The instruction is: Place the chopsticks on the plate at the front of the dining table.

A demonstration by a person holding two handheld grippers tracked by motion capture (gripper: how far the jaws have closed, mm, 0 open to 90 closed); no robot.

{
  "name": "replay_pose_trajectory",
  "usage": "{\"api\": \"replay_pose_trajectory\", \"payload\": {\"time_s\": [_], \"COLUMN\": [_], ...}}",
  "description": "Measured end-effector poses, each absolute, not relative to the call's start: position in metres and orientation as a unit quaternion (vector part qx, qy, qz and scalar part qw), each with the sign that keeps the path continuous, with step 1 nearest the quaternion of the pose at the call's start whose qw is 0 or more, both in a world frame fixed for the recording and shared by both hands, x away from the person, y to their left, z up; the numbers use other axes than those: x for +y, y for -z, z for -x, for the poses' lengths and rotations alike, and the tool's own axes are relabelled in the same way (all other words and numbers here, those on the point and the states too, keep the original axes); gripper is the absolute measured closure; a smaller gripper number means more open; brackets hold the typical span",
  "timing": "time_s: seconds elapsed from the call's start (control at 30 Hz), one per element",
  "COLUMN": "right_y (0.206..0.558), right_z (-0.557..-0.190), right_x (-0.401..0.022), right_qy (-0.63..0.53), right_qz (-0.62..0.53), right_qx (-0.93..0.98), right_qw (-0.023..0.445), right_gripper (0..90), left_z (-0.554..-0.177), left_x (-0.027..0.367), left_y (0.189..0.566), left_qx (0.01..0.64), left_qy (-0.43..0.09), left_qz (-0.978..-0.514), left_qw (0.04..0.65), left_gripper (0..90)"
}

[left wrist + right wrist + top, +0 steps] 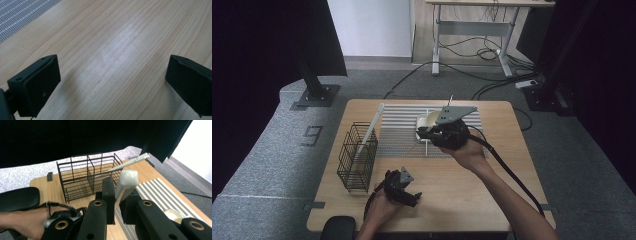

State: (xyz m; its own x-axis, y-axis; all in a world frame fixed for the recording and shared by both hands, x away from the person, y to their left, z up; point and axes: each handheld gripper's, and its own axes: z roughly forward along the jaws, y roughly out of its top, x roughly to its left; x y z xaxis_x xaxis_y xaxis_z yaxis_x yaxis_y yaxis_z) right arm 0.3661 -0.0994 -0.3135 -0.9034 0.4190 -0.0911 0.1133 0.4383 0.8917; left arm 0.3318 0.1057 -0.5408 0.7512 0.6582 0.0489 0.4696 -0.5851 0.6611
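Note:
My right gripper [426, 133] hangs over the striped mat [397, 125] at the table's middle. Its jaws are shut on the flat handle of a white utensil [126, 182], which sticks up past the fingertips in the right gripper view [117, 195]. To the left stands a black wire basket [358, 157] with a long pale utensil [373, 125] leaning in it; the same basket [82, 177] and leaning utensil [122, 166] lie ahead of the right jaws. My left gripper [413, 197] rests low near the front edge, open over bare wood [112, 82].
A cream round object [428, 121] sits on the mat just behind the right gripper. The wooden table [472, 195] has free room at front right. Beyond it are grey carpet, cables and a desk frame [472, 30].

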Motion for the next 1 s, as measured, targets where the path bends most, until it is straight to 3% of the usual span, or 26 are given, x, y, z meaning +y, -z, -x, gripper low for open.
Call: {"api": "replay_pose_trajectory", "payload": {"time_s": [0.3,0.6,1.0], "right_y": [0.331,0.347,0.354], "right_z": [-0.359,-0.349,-0.340], "right_x": [-0.107,-0.102,-0.091], "right_qy": [-0.504,-0.503,-0.498], "right_qz": [-0.162,-0.151,-0.135], "right_qx": [0.837,0.844,0.852], "right_qw": [0.138,0.107,0.085], "right_gripper": [83.7,83.7,83.7], "left_z": [-0.333,-0.327,-0.323], "left_x": [0.129,0.139,0.140], "left_y": [0.523,0.510,0.509], "left_qx": [0.328,0.305,0.289], "left_qy": [-0.149,-0.166,-0.172], "left_qz": [-0.849,-0.828,-0.827], "left_qw": [0.386,0.441,0.451], "left_gripper": [4.7,26.9,59.8]}}
